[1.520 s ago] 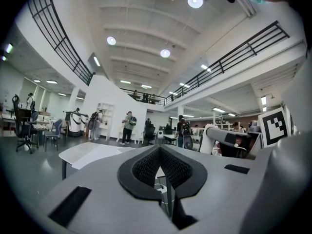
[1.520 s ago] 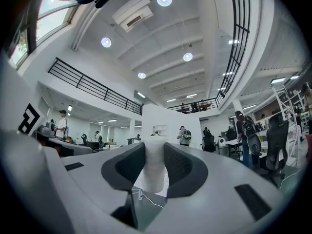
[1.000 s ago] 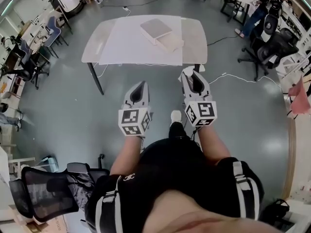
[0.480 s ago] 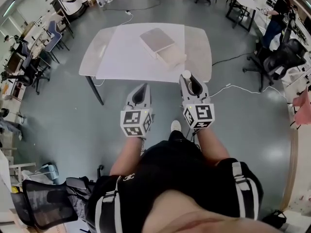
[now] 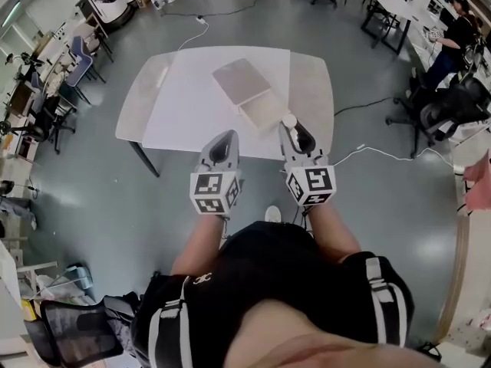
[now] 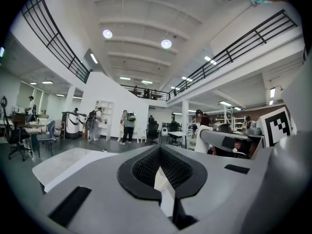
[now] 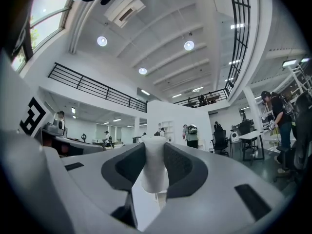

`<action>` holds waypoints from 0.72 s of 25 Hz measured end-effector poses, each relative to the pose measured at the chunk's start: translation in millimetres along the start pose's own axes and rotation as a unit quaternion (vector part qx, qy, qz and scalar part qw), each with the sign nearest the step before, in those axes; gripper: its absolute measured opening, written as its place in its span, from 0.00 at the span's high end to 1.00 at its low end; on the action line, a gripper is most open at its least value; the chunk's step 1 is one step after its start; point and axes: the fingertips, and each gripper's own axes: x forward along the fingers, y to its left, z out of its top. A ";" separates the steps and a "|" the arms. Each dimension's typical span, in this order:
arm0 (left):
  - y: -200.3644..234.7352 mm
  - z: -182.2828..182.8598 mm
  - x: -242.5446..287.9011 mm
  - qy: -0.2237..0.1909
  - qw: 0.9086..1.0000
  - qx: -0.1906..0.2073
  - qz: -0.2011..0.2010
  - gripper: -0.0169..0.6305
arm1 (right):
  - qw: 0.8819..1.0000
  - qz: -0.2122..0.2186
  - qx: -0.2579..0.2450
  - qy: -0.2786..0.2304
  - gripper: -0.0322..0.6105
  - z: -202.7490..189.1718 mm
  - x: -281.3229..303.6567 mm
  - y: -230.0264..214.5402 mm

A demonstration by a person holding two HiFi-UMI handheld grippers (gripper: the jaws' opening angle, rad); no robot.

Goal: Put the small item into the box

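A flat beige box lies on the white table (image 5: 169, 83), with its lid (image 5: 240, 81) set off to the far left of its open tray (image 5: 263, 112). My right gripper (image 5: 294, 129) is shut on a small white cylinder-shaped item (image 5: 289, 119), held over the table's near edge just right of the tray. In the right gripper view the white item (image 7: 155, 165) stands upright between the dark pads of the right gripper (image 7: 155, 172). My left gripper (image 5: 222, 146) hovers at the table's near edge, shut and holding nothing; in the left gripper view the left gripper (image 6: 163, 172) has only a thin slit between its pads.
Office chairs (image 5: 57, 113) stand left of the table, another chair (image 5: 437, 110) at the right. A person (image 5: 454, 37) stands at the far right by a desk. A white cable (image 5: 376, 156) runs over the floor right of the table. A black mesh chair (image 5: 73, 336) is behind me.
The person has stepped toward the table, so it lies closer. Both grippers have come forward to its near edge, the right one still holding the white item.
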 end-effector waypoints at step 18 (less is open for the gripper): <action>68.2 2.7 149.1 0.026 1.000 -0.017 0.003 0.95 | 0.998 0.037 0.007 0.052 0.77 -48.7 159.9 -64.3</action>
